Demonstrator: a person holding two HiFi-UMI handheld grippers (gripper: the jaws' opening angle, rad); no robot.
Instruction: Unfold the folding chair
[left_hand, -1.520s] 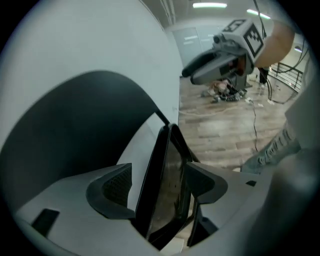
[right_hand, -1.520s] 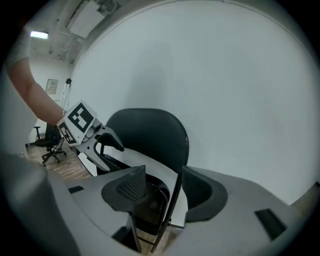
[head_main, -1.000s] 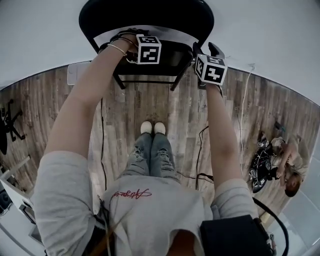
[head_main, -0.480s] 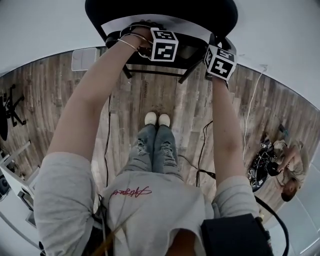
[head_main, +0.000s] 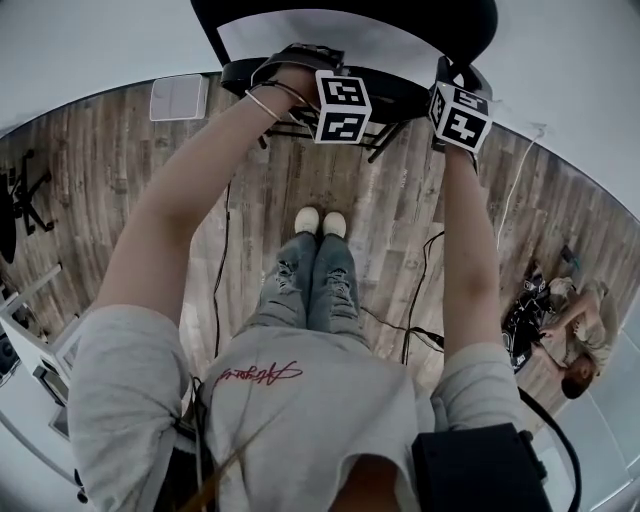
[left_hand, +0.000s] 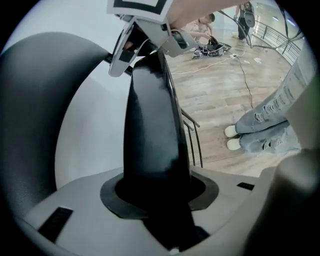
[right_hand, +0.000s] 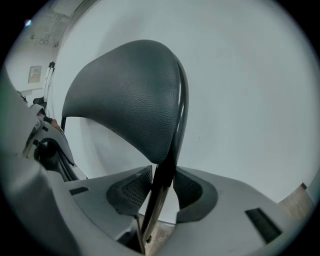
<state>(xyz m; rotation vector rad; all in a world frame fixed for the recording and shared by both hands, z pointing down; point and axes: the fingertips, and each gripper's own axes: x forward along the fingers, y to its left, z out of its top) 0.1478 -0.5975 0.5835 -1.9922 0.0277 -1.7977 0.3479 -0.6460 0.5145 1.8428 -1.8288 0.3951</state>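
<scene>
Head view, chair: folding chair (head_main: 395, 95) stands at the far end of the wooden floor (head_main: 130, 170), against the pale wall (head_main: 90, 40), beyond the person's shoes (head_main: 320, 222).
Head view, tools: left gripper (head_main: 335, 100) sits on the chair's left part and right gripper (head_main: 460, 110) on its right edge, both arms stretched forward.
Left gripper view, grip: jaws have just been closing; the dark seat (left_hand: 152, 140) fills the gap between them, and the pads press on it.
Left gripper view, surroundings: backrest (left_hand: 40, 115) curves at the left, and the shoes stand on the floor at the right.
Right gripper view, grip: jaws have just eased slightly wider, but the chair's frame tube (right_hand: 175, 140) runs between the pads and stays pinched.
Right gripper view, surroundings: the padded backrest rises above the jaws, just left of the tube, with the wall behind it.
</scene>
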